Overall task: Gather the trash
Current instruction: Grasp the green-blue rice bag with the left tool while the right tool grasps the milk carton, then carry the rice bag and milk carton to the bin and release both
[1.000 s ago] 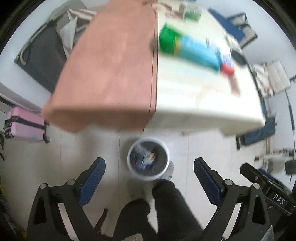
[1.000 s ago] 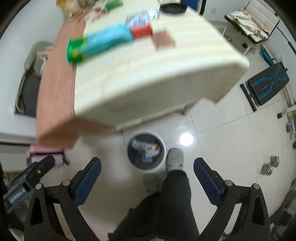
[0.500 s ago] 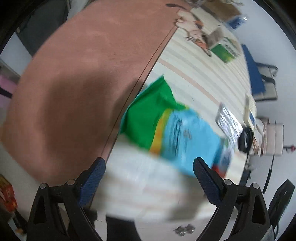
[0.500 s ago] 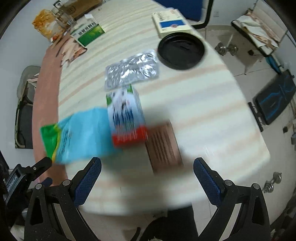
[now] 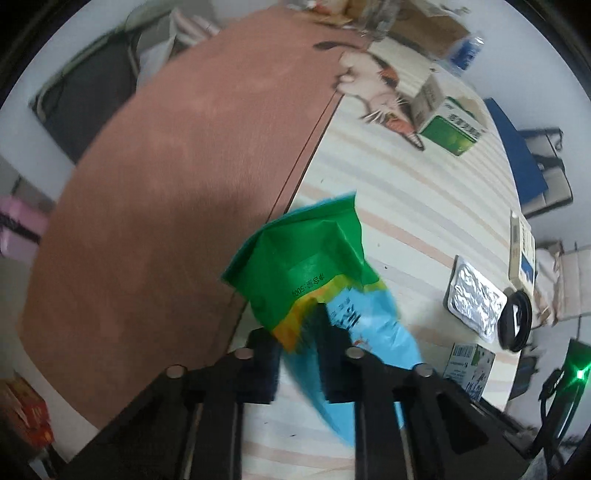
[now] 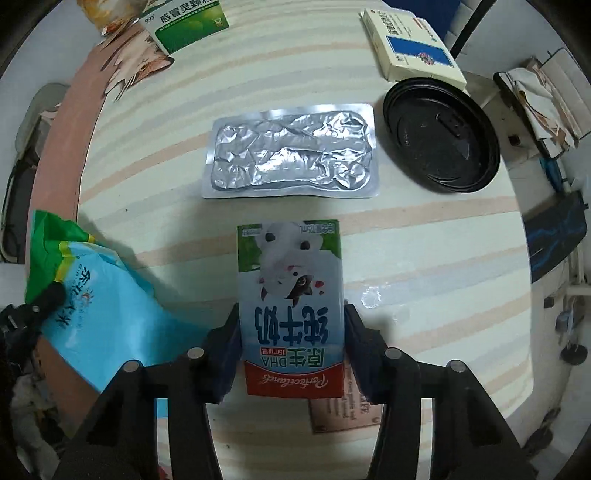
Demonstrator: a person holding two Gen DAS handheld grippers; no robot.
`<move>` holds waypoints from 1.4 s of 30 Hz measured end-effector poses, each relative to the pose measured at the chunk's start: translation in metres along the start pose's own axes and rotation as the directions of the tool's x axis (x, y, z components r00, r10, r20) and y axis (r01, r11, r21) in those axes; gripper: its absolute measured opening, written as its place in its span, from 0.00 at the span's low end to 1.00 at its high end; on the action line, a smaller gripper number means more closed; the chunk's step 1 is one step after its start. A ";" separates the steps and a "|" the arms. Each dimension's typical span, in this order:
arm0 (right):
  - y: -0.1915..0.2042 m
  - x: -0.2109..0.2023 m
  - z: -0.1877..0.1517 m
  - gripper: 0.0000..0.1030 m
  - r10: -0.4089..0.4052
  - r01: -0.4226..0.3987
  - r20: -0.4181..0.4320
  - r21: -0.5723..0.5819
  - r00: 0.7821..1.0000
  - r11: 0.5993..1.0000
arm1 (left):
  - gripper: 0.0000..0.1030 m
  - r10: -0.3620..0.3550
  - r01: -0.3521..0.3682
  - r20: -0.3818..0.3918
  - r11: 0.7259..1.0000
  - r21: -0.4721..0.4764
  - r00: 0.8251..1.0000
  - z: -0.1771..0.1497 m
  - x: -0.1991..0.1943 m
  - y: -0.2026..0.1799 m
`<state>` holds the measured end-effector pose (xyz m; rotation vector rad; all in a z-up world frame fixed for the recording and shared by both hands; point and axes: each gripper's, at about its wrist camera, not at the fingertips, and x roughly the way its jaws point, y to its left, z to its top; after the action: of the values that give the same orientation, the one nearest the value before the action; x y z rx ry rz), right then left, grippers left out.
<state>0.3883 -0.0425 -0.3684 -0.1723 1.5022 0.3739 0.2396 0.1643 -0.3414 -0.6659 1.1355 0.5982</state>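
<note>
A green and blue plastic bag (image 5: 314, 258) lies at the seam between the brown board and the striped tabletop (image 5: 388, 206). My left gripper (image 5: 299, 332) is closing on the bag's yellow-green band, and the pads press the film between them. A small milk carton (image 6: 290, 295) with a cat picture lies flat on the striped table. My right gripper (image 6: 291, 321) is closing on it, one pad against each long side. In the right wrist view the bag (image 6: 96, 295) shows at the left with a left fingertip (image 6: 51, 293) on it.
Beyond the carton lie a silver foil blister pack (image 6: 291, 151), a black round lid (image 6: 439, 133), a white and blue box (image 6: 410, 40) and a green box (image 6: 188, 22). A brown card (image 6: 343, 413) sits under the carton's near end. The brown board (image 5: 177, 184) covers the table's left part.
Both grippers came up from over the floor bin to the tabletop. Their wide-open jaws have closed, the left on the bag and the right on the milk carton.
</note>
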 end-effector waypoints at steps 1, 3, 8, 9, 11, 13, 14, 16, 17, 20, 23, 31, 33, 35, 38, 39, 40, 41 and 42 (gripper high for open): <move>-0.001 0.000 -0.001 0.51 0.017 -0.017 -0.008 0.007 1.000 1.000 | 0.08 0.009 -0.010 0.013 1.000 0.021 1.000 -0.001 -0.005 -0.001; -0.002 -0.003 -0.002 0.51 0.023 -0.023 -0.003 0.007 1.000 1.000 | 0.06 0.029 -0.032 0.042 0.998 0.060 0.999 -0.005 -0.017 -0.002; 0.000 -0.019 -0.017 0.51 0.030 -0.030 0.032 -0.017 0.999 0.999 | 0.03 0.055 -0.069 0.099 0.986 0.150 0.994 -0.016 -0.042 -0.007; 0.002 -0.022 -0.022 0.51 0.030 -0.030 0.042 -0.022 0.999 0.999 | 0.03 0.058 -0.076 0.111 0.984 0.164 0.992 -0.018 -0.046 -0.007; 0.007 -0.031 -0.031 0.51 0.036 -0.034 0.059 -0.032 0.998 0.999 | 0.02 0.059 -0.084 0.132 0.979 0.186 0.990 -0.024 -0.056 -0.004; 0.007 -0.039 -0.038 0.51 0.040 -0.037 0.074 -0.037 0.996 0.999 | 0.02 0.054 -0.082 0.140 0.976 0.200 0.989 -0.030 -0.064 0.000; 0.009 -0.044 -0.047 0.51 0.047 -0.043 0.083 -0.039 0.995 0.998 | 0.02 0.048 -0.076 0.142 0.976 0.205 0.989 -0.034 -0.069 0.004; 0.013 -0.052 -0.059 0.51 0.055 -0.052 0.097 -0.039 0.994 0.998 | 0.02 0.036 -0.068 0.151 0.975 0.213 0.988 -0.044 -0.081 0.012; 0.015 -0.058 -0.066 0.51 0.061 -0.057 0.103 -0.039 0.993 0.998 | 0.02 0.031 -0.065 0.155 0.974 0.219 0.987 -0.049 -0.087 0.015; 0.022 -0.074 -0.094 0.51 0.078 -0.073 0.127 -0.039 0.989 0.997 | 0.02 0.008 -0.047 0.164 0.971 0.236 0.986 -0.065 -0.105 0.027; 0.027 -0.091 -0.130 0.51 0.102 -0.097 0.155 -0.040 0.983 0.994 | 0.02 -0.025 -0.019 0.165 0.965 0.260 0.986 -0.088 -0.125 0.042; 0.027 -0.112 -0.239 0.51 0.138 -0.139 0.178 -0.010 0.974 0.990 | 0.02 -0.154 0.136 0.048 0.955 0.264 0.987 -0.159 -0.141 0.090; 0.026 -0.103 -0.269 0.51 0.138 -0.141 0.154 0.010 0.978 0.990 | 0.02 -0.174 0.171 -0.009 0.954 0.245 0.985 -0.175 -0.131 0.100; 0.022 -0.090 -0.294 0.51 0.133 -0.137 0.123 0.031 0.983 0.990 | 0.02 -0.181 0.192 -0.072 0.955 0.227 0.981 -0.193 -0.113 0.109; 0.011 -0.055 -0.325 0.51 0.116 -0.121 0.061 0.068 0.991 0.990 | 0.02 -0.188 0.217 -0.158 0.958 0.187 0.969 -0.214 -0.078 0.120; 0.008 -0.042 -0.332 0.51 0.117 -0.120 0.043 0.082 0.992 0.989 | 0.02 -0.191 0.223 -0.182 0.960 0.172 0.965 -0.220 -0.064 0.123; 0.005 -0.029 -0.337 0.51 0.115 -0.117 0.027 0.092 0.993 0.989 | 0.02 -0.190 0.224 -0.204 0.961 0.161 0.960 -0.226 -0.049 0.125; 0.000 -0.009 -0.345 0.51 0.109 -0.109 0.001 0.109 0.994 0.988 | 0.02 -0.184 0.220 -0.225 0.965 0.146 0.957 -0.232 -0.031 0.127; -0.003 0.008 -0.351 0.51 0.111 -0.107 -0.019 0.124 0.994 0.986 | 0.02 -0.176 0.213 -0.243 0.968 0.134 0.954 -0.236 -0.013 0.129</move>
<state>0.0608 -0.1635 -0.4013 0.0029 1.5592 0.3664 -0.0030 0.0736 -0.4161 -0.7121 1.2993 0.2627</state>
